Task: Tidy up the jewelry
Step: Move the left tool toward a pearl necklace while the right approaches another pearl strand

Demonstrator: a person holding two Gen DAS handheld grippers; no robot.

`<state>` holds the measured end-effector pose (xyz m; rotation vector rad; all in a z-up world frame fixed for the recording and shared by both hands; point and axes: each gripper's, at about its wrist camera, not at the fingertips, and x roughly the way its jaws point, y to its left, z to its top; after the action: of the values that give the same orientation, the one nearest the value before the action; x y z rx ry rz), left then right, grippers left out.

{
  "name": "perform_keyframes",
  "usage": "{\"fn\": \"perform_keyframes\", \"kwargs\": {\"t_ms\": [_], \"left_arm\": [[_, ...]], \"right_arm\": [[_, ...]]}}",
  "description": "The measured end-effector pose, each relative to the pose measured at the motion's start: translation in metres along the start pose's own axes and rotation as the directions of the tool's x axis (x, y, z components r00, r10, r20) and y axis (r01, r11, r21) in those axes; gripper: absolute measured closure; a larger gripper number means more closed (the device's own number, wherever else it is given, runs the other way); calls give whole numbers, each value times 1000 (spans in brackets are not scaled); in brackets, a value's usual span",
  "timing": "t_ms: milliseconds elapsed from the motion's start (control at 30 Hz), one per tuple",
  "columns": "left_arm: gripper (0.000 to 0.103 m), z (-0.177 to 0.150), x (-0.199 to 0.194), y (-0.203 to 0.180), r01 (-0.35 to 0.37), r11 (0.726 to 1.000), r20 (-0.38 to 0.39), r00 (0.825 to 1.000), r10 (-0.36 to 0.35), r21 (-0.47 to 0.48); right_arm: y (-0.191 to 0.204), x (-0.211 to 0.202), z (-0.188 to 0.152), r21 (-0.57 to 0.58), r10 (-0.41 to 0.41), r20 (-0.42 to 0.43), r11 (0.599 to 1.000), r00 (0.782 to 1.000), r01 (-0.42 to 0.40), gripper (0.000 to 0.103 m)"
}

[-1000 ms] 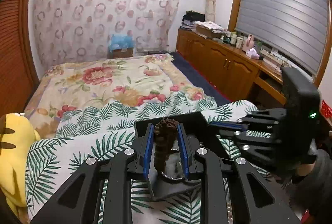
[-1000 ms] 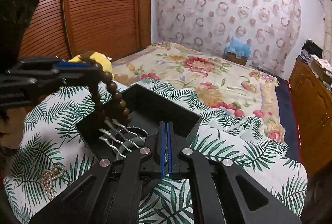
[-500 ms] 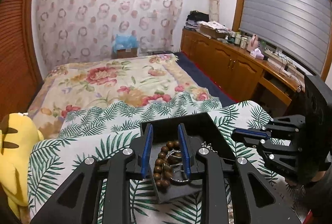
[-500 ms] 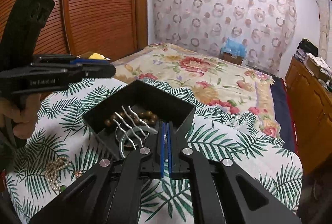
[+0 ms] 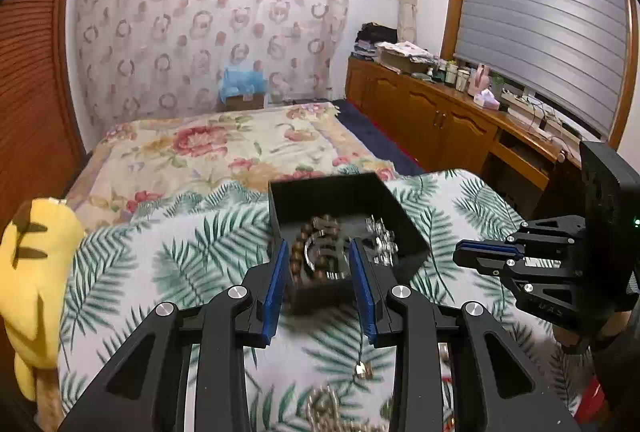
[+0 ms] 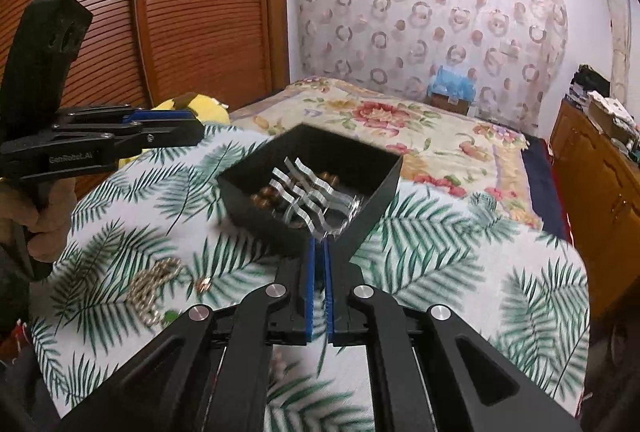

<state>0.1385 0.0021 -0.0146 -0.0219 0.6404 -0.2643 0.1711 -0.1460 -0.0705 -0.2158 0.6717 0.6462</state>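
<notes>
A black open box (image 5: 288, 203) sits on the palm-leaf cloth; it also shows in the right wrist view (image 6: 384, 187). Inside lie a brown bead bracelet (image 5: 298, 252), a silver bangle (image 5: 320, 264) and a wavy silver piece (image 6: 304, 191). My left gripper (image 5: 320, 264) is open and empty, just short of the box's near side. My right gripper (image 6: 319, 252) is shut and empty, tips at the box's near corner. A pearl chain (image 6: 150, 292) and a small ring (image 6: 203, 284) lie on the cloth to the left of the right gripper.
A yellow plush toy (image 5: 36, 272) sits at the cloth's left edge. A floral bed cover (image 5: 224, 151) lies behind the box. Wooden cabinets (image 5: 440, 119) line the right wall. More chain jewelry (image 5: 324, 408) lies under the left gripper.
My left gripper held the bead bracelet over the box, opened and dropped it inside, then drew back toward me. My right gripper stayed shut and also pulled back a little.
</notes>
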Motion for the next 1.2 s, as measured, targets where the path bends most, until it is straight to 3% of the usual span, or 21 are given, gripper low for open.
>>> {"fn": "perform_keyframes", "kwargs": {"t_ms": [467,500,533,600,767,900,1200], "left_arm": [[73,-62,-15,10,-18,999,-82,997,14,-48],[73,-66,-15,11,-21,998,-90,996,16,-52],[73,-68,-14,12,-23,998,-95,995,18,-54],[73,-74,-15,13,-30,998,-104,994,24,-55],[73,-87,-14,13,-42,997,-128,991,34,-60],[73,-95,-13,8,-46,997,-148,988,37,-59],[73,-104,-17,-4,-44,998,-167,985,36,-45]], "right_arm": [[27,1,-55,12,27,-130,1000,991,-26,97],[28,0,-58,13,26,-134,1000,991,-24,93],[29,0,-59,16,26,-131,1000,991,-24,81],[30,-3,-62,21,36,-124,999,992,-33,75],[34,-1,-66,-3,-2,-152,1000,988,2,75],[31,4,-68,13,32,-178,999,983,-30,82],[37,5,-69,-49,-34,-182,998,983,26,86]]}}
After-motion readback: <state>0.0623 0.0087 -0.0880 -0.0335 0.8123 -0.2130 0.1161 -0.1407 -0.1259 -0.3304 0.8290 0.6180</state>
